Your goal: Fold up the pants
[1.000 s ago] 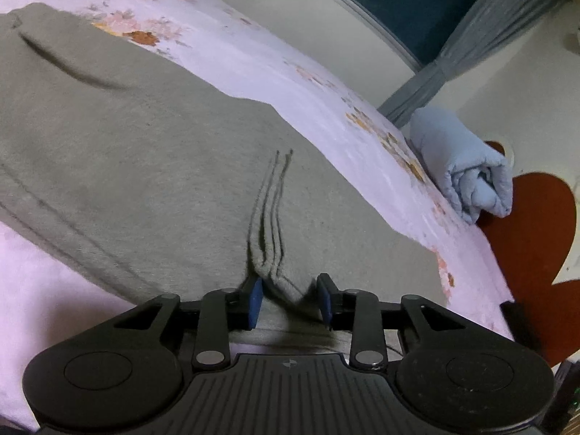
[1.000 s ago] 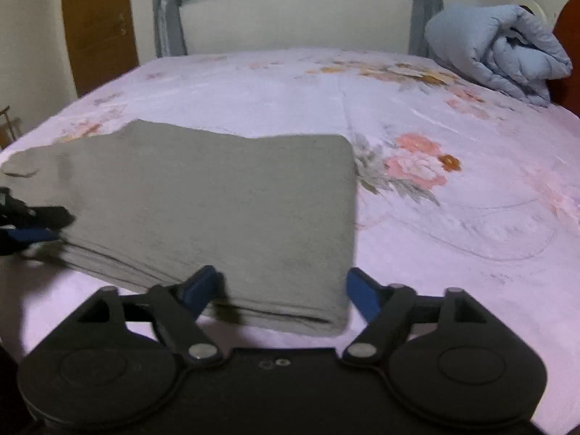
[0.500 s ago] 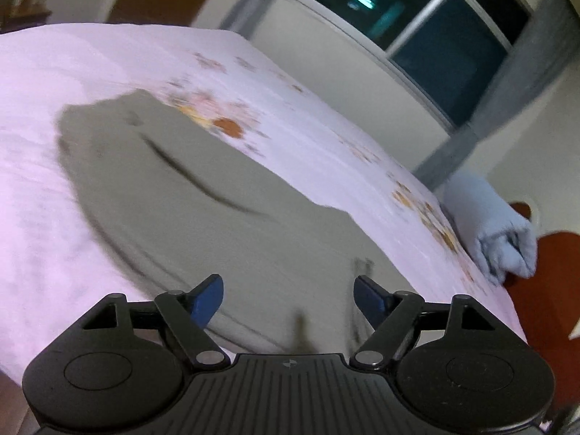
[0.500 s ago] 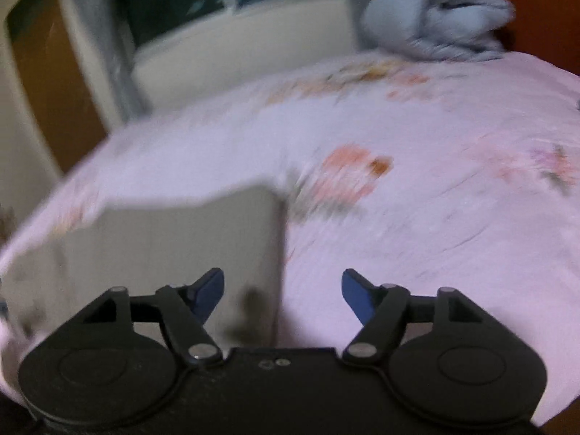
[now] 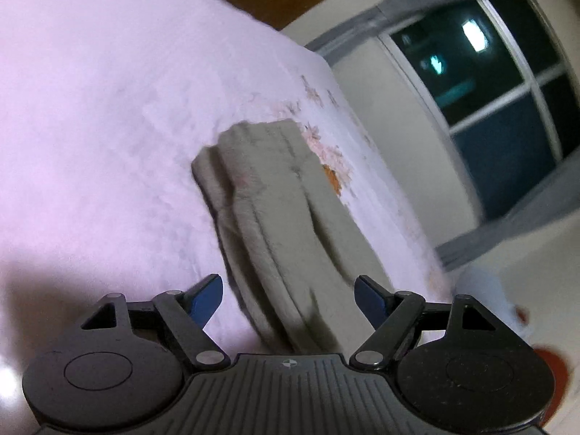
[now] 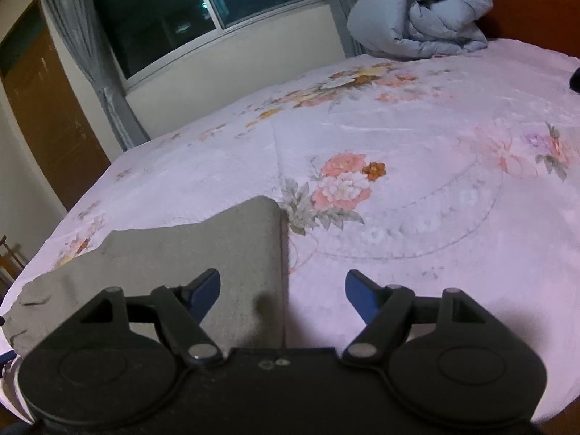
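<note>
1. left gripper (image 5: 288, 299): its jaws have just been opening and now stand wide apart, with nothing pinched. a second ago the blue pads were nipped on a ridge of grey fabric; now the cloth only lies below and beyond the gap, untouched by either pad.
2. the grey pants (image 5: 275, 199) lie flat on the pink floral bedspread (image 5: 90, 108) as a long, narrow, layered bundle running away from this gripper. stacked edges show along their left side. the left wrist view is blurred and tilted, and the pants sit further off than a second ago, so this hand has drawn back since letting go.
3. in the right wrist view the pants (image 6: 174, 261) fill the lower left, their straight folded edge running up between the jaws to a neat corner.
4. right gripper (image 6: 282, 295): spread open and empty, as it was a second ago, hovering above that folded edge; no pad presses on cloth.
5. further right lies bare bedspread (image 6: 417, 188), and a rolled blue duvet (image 6: 420, 14) sits at the far corner, well apart from the pants.
6. reading: with both grippers released and the bundle resting compact, a fold looks just finished; either one more fold across its length or only smoothing seems left.
</note>
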